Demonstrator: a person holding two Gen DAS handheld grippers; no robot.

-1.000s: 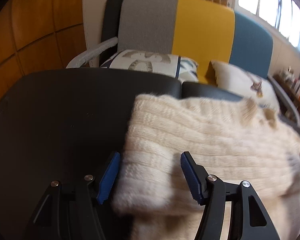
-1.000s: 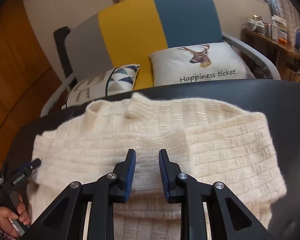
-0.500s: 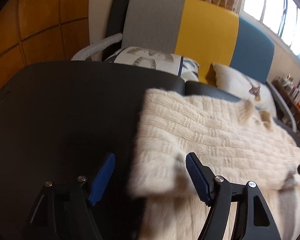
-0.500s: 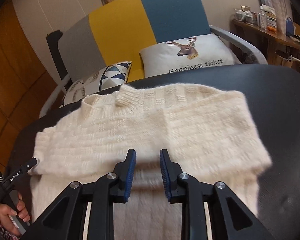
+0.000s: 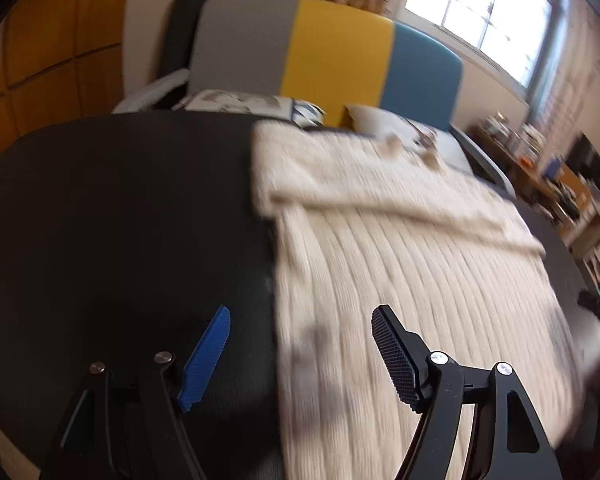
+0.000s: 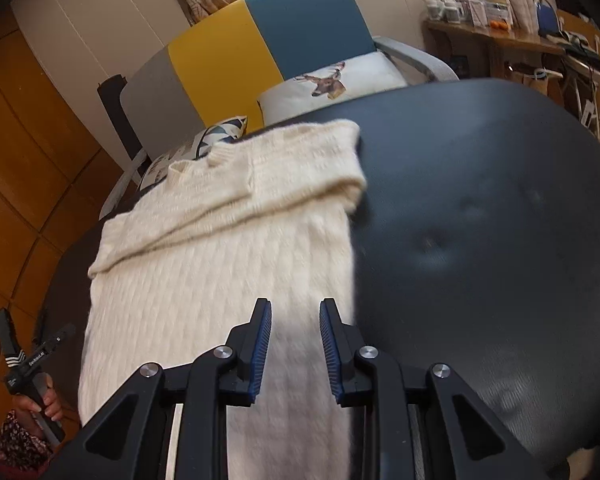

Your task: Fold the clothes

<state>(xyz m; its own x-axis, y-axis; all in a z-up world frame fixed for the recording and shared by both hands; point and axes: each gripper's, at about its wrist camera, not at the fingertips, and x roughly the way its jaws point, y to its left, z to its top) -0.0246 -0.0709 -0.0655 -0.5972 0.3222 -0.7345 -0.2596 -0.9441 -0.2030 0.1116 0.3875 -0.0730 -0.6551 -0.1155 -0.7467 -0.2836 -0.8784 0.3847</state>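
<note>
A cream knit sweater (image 5: 400,240) lies flat on the black padded table (image 5: 120,220), with its sleeves folded across the upper part. My left gripper (image 5: 300,332) hovers open over the sweater's left edge, one blue pad over the table and the other over the knit, holding nothing. In the right wrist view the sweater (image 6: 220,260) runs along the left of the table (image 6: 480,200). My right gripper (image 6: 295,320) hangs over the sweater's right edge near the hem, its jaws a narrow gap apart with nothing pinched. A hand (image 6: 40,404) holds the left tool at the lower left.
Behind the table stands an armchair (image 6: 260,52) in grey, yellow and blue, with a deer cushion (image 6: 340,80) and a patterned cushion. A cluttered wooden desk (image 6: 500,36) stands at the far right. Orange wood panels (image 6: 20,160) cover the left wall.
Both grippers have drawn back from the folded sleeves toward the sweater's lower part. The left one spread its jaws wider and let the sleeve lie; the right one shifted toward the right edge.
</note>
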